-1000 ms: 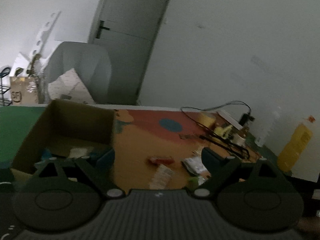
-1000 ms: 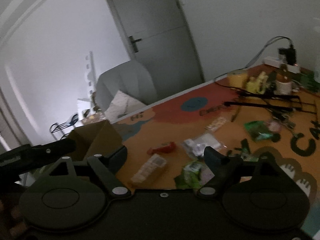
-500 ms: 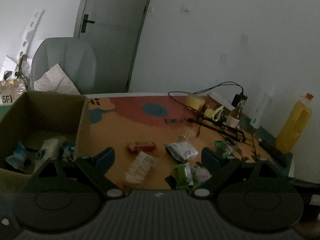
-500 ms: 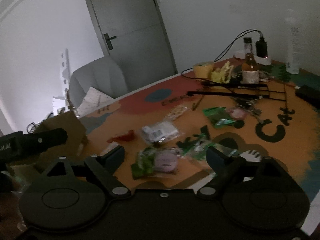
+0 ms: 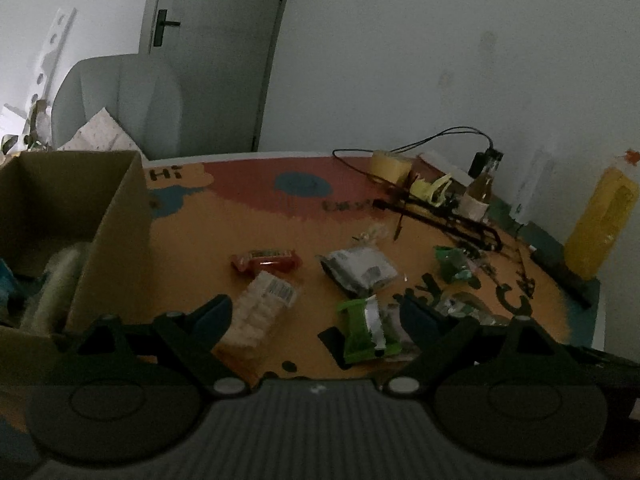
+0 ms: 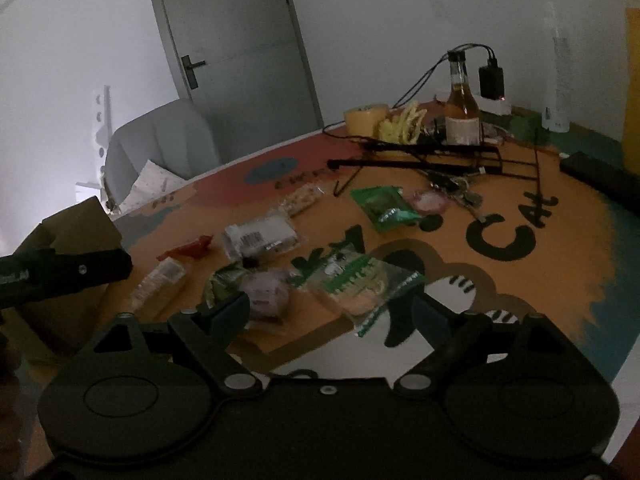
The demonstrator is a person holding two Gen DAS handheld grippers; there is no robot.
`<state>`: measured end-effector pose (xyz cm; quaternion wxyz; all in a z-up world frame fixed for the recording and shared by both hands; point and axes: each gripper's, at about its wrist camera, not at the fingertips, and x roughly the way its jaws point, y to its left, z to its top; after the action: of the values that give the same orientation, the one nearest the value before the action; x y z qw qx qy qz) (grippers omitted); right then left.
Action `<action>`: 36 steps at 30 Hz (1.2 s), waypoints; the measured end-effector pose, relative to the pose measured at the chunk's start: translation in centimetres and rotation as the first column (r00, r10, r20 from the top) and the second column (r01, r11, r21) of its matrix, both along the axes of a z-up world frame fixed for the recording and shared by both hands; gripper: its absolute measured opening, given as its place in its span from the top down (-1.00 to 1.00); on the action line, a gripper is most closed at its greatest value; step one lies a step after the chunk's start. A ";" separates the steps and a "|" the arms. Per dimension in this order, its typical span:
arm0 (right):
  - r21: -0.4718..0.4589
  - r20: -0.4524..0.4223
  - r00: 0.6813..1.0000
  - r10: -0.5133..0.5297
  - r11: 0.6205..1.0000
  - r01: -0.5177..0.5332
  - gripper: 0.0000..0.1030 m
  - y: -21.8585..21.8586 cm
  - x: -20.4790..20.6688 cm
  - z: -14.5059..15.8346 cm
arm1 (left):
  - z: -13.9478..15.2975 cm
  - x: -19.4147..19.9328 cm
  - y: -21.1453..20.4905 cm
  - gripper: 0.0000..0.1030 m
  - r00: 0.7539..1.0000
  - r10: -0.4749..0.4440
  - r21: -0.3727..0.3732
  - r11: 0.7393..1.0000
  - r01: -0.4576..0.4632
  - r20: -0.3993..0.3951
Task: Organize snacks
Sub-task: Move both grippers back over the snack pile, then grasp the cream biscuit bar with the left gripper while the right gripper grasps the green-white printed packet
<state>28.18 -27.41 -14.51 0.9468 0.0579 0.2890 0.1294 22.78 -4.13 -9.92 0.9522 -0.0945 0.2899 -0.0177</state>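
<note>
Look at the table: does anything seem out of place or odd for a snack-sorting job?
Yes. Snack packets lie scattered loose on the mat, outside the cardboard box. A black wire rack lies collapsed flat among cables, beside a glass bottle.

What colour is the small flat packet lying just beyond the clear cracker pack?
Red: the small flat snack packet shows best in the left wrist view.
</note>
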 end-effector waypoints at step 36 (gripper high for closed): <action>0.012 -0.027 0.994 0.101 0.995 -0.101 -0.63 0.1 5.4 -2.2 | -5.1 5.0 1.7 -0.05 0.991 0.061 0.019 0.998 -0.059 -0.116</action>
<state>33.61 -27.27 -16.71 0.9346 0.0502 0.3038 0.1781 27.81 -2.40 -15.05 0.9345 -0.0964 0.3420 0.0185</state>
